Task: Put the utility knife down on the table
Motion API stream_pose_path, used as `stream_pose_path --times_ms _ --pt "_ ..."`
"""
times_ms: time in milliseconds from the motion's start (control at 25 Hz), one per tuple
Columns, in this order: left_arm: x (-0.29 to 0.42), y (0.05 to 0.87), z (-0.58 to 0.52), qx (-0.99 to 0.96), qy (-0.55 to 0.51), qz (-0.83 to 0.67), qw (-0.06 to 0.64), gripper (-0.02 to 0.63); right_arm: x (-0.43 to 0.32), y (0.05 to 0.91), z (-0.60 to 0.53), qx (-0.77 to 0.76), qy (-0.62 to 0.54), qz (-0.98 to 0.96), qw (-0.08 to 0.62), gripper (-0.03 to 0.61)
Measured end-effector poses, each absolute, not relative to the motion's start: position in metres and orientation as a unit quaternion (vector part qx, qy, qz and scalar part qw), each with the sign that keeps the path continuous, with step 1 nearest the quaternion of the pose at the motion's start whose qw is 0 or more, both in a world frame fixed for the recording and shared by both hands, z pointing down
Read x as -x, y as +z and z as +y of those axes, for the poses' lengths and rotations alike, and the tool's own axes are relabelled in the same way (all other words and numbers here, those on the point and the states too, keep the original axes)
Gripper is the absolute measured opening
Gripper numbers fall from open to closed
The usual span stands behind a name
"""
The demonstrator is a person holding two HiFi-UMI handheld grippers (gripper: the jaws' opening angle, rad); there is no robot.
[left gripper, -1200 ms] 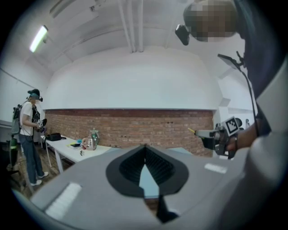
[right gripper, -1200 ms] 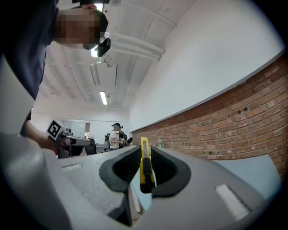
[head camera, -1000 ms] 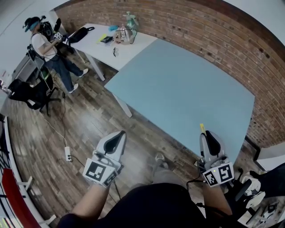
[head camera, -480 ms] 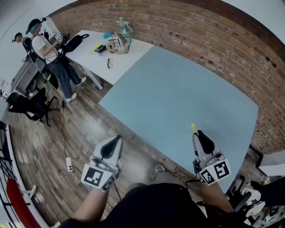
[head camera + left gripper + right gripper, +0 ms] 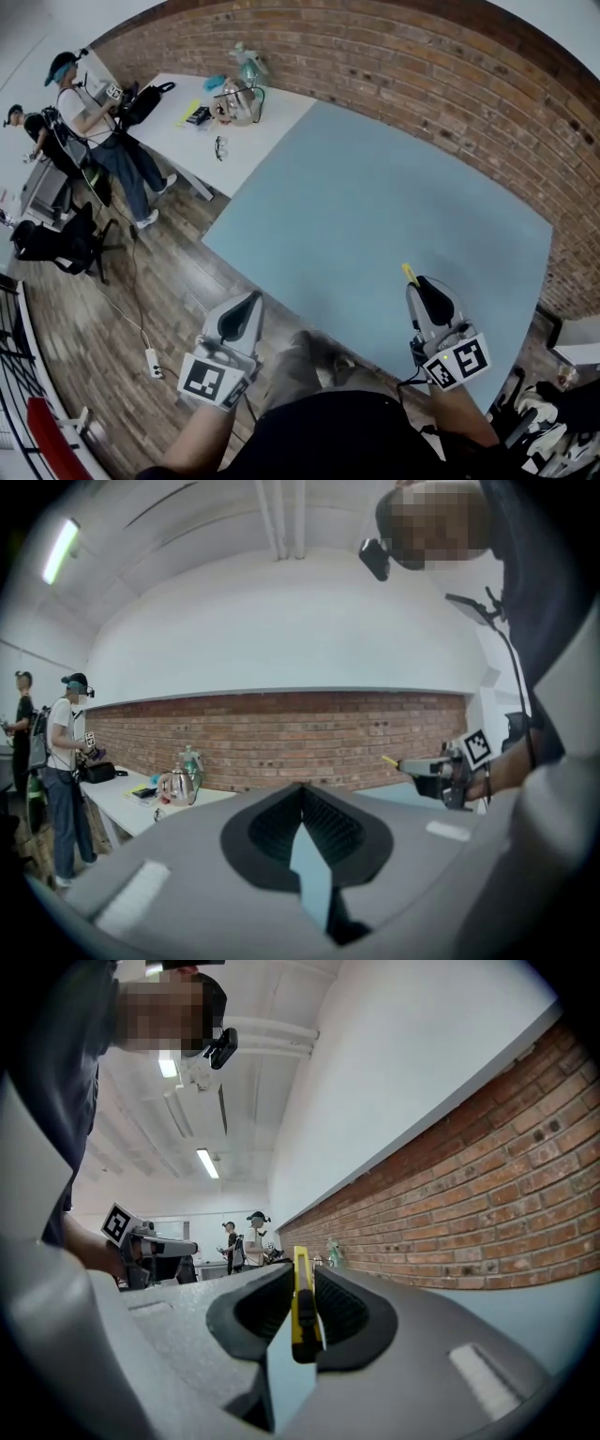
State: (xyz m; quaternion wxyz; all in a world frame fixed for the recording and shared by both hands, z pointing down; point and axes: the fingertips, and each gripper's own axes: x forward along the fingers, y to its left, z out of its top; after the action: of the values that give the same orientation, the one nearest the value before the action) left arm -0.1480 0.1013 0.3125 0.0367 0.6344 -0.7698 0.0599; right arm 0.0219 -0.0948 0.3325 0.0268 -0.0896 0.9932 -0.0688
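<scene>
My right gripper is shut on a yellow utility knife, whose tip sticks out past the fingers over the near edge of the light-blue table. In the right gripper view the knife stands on edge between the black pads of that gripper, above the tabletop. Over the wooden floor, just short of the table's near-left edge, my left gripper is shut with nothing in it; its fingertips meet in the left gripper view. That view also shows the right gripper off to the right.
A white table adjoins the blue one at the back left, with a glass jug, a spray bottle and small items. Two people stand at far left near a black chair. A brick wall runs behind. A power strip lies on the floor.
Both grippers have moved forward toward the blue table. The right gripper with the knife went from the table's edge to over it. Neither gripper's jaws changed.
</scene>
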Motion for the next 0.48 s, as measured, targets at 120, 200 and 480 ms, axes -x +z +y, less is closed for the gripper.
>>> stream_pose_path --times_ms 120,200,480 --pt "0.16 0.317 0.086 -0.651 0.06 -0.756 0.038 -0.015 -0.016 0.334 -0.1 0.104 -0.066 0.992 0.025 0.071" --pt "0.171 0.32 0.072 -0.667 0.06 -0.742 0.036 -0.015 -0.012 0.332 -0.103 0.119 -0.062 0.991 0.027 0.071" --pt "0.196 0.31 0.012 -0.729 0.052 -0.683 0.02 -0.015 -0.007 0.32 -0.117 0.186 -0.048 0.981 0.03 0.071"
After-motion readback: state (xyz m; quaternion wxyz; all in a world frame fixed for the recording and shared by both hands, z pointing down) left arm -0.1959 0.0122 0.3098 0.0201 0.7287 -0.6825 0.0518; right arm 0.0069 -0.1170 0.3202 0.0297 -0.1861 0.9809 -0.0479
